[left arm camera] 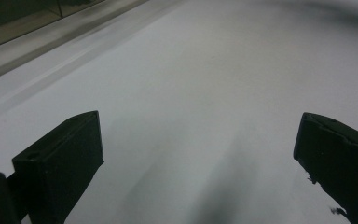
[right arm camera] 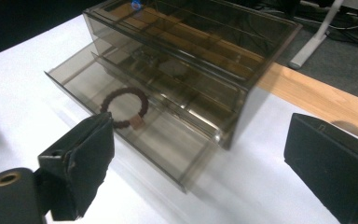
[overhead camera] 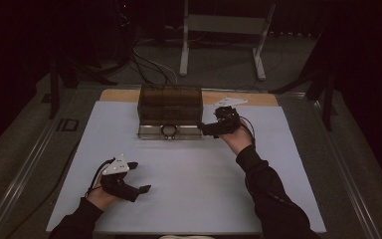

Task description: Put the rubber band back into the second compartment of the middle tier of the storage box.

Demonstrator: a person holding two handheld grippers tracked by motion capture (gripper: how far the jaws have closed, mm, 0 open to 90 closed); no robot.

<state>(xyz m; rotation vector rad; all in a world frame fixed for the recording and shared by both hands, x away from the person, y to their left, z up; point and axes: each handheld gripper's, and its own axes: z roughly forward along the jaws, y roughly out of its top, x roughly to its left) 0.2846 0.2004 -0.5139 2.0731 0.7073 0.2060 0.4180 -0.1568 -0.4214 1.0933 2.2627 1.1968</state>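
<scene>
Left gripper (overhead camera: pixel 140 177) sits low over the white tabletop (overhead camera: pixel 199 174) near the front edge, jaws spread wide, nothing between them. Right gripper (overhead camera: pixel 210 129) is farther back, just beside the smoky transparent drawer box (overhead camera: pixel 170 102), jaws also spread and empty. Box's bottom drawer (right arm camera: pixel 121 109) is pulled out; a dark beaded bracelet (right arm camera: pixel 126 107) lies flat inside it. Wooden strip of tabletop shows behind the box.
</scene>
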